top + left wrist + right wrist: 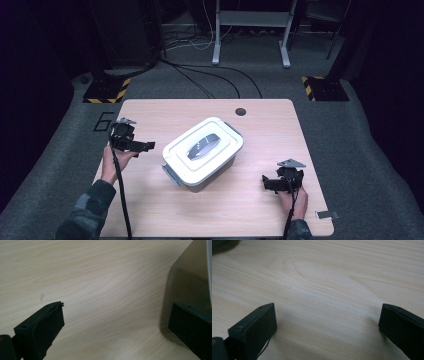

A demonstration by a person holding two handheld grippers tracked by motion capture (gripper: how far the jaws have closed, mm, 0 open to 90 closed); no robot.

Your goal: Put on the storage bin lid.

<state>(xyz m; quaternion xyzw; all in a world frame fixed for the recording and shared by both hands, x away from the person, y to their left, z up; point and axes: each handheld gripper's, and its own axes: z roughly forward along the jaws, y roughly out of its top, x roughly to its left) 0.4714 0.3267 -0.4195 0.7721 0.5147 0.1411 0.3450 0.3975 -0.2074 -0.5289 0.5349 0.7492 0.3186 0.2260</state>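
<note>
White lidded storage box [203,154] sits near the middle of the wooden surface [260,135], turned at an angle to its edges. Lid is on, grey handle [201,146] lying flat in the lid's recess, grey latches at both short ends — one at the near-left end [172,174], one at the far-right end [234,129]. Box body below the lid looks grey and translucent.

Left gripper [145,146] is held just left of the box, near but apart from it, jaws pointing toward the box side. In the left gripper view the jaws stand wide apart with nothing between them — the box wall [190,282] shows at the right edge behind the right-hand jaw, bare wood across the rest.

Right gripper [267,182] sits low over the surface to the right of the box and nearer the person, well apart from it. In the right gripper view its jaws are spread wide too, bare wood grain between them.

Each gripper is held in a hand, cables trailing back to the near edge. Small round hole [240,111] in the surface near the far edge. Small silver object [327,215] lies at the near-right corner.
</note>
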